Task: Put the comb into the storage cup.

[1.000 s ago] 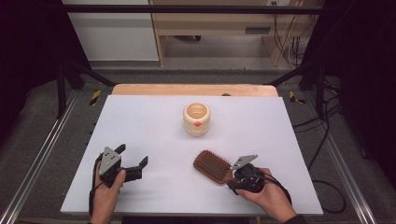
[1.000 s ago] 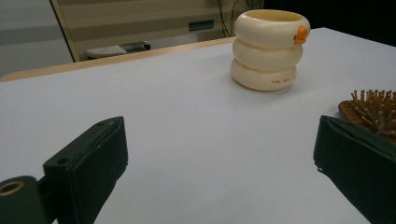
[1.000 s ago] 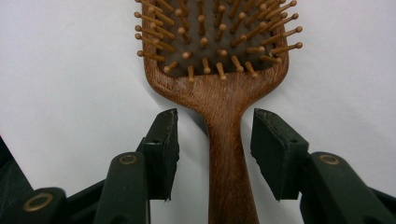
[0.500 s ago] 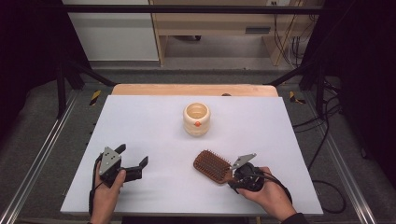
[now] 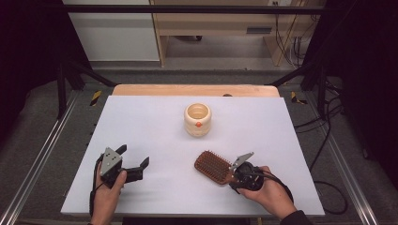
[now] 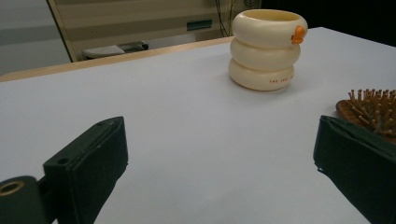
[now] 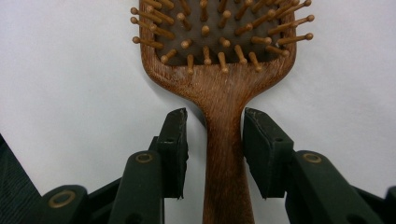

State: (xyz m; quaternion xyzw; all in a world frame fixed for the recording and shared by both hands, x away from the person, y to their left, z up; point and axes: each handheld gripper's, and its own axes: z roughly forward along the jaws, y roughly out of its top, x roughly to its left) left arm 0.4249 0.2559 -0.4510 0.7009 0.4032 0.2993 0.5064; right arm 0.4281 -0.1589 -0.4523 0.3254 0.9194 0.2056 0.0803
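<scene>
Right gripper view: wooden paddle hairbrush (image 7: 219,93) lies bristles-up on the white table (image 7: 70,70), its handle running straight between the narrowed, just-closing jaws of the right gripper (image 7: 215,149), a small gap showing each side; left gripper (image 5: 133,164) stands wide, well apart

The table (image 5: 141,122) has a white top, and a strip of light wood (image 5: 195,90) runs along its far edge. The floor (image 5: 42,136) around it is grey. Metal rails (image 5: 33,173) lie on the floor at both sides of the table. Black posts (image 5: 61,79) stand at the left and at the right. Behind the table there is a white cabinet (image 5: 112,33) and a bench of light wood (image 5: 211,23). Black cables (image 5: 324,140) lie on the floor at the right. The sides of the room are dark.
</scene>
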